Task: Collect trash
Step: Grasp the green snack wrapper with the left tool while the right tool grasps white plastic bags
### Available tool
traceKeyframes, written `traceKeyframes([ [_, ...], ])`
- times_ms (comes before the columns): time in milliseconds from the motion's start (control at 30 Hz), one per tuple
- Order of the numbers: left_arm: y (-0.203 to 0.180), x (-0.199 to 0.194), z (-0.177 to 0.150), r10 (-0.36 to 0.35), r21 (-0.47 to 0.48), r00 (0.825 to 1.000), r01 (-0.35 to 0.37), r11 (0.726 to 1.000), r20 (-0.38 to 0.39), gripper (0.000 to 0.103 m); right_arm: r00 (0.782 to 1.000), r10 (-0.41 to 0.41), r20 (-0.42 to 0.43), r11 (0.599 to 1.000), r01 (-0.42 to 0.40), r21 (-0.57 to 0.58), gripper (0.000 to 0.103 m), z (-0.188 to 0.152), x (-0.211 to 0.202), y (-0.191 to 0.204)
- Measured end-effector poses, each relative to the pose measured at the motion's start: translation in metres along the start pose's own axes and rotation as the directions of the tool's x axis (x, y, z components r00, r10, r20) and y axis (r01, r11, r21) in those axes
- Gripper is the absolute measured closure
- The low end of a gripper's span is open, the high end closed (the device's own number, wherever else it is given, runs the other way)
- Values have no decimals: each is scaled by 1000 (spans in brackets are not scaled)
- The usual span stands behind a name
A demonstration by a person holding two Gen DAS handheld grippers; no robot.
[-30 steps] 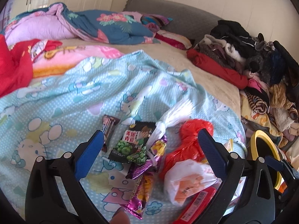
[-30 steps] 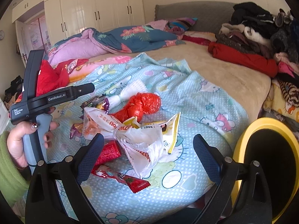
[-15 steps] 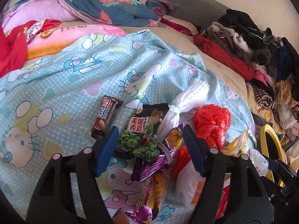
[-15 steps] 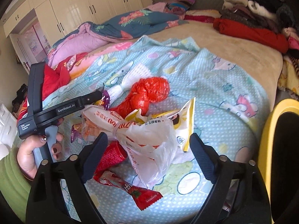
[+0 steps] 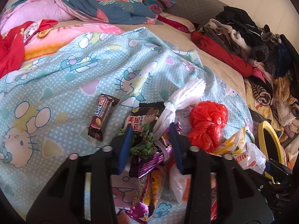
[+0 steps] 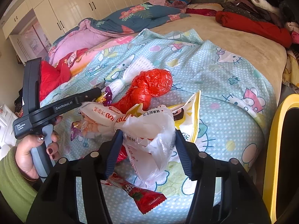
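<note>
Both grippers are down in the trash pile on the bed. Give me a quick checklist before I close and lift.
1. Left gripper straddles green pea snack packet: ok, jaws open around it.
2. Left grab isolated: not ok, white foam net and purple wrapper crowd the jaws.
3. Right gripper around white plastic bag: ok, jaws open.
4. Right grab isolated: cannot tell, yellow packet lies under the bag.
5. Yellow-rimmed bin beside the bed: ok.
</note>
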State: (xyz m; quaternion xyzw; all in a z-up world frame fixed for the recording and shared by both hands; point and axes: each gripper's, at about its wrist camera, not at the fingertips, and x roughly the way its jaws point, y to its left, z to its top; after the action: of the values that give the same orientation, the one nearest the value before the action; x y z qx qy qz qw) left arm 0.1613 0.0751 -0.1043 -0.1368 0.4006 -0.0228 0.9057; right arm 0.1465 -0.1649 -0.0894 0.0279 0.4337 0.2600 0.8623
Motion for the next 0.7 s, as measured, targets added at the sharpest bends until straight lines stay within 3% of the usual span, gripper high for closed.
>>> traceKeyframes([
  [167,-6,-2,2,2,15,1000,-2,1000,-13,93,1000,-6,19,1000,6,-21,53,1,-4,4],
  [300,-7,-6,4,3,17,1000,-3,1000,-12,98,999,-3,35,1000,3,-19,57,0,-9,4],
  [433,-3,-15,8,-15,-13,1000,15,1000,6,100,999,1,45,1000,-1,-1,62,0,-12,0],
  [467,-2,-19,10,-20,-22,1000,20,1000,15,101,999,4,51,1000,-4,2,72,0,-13,0],
  [700,-6,-40,22,-47,-37,996,50,998,69,101,996,6,89,1000,-4,-18,74,-1,-23,5],
])
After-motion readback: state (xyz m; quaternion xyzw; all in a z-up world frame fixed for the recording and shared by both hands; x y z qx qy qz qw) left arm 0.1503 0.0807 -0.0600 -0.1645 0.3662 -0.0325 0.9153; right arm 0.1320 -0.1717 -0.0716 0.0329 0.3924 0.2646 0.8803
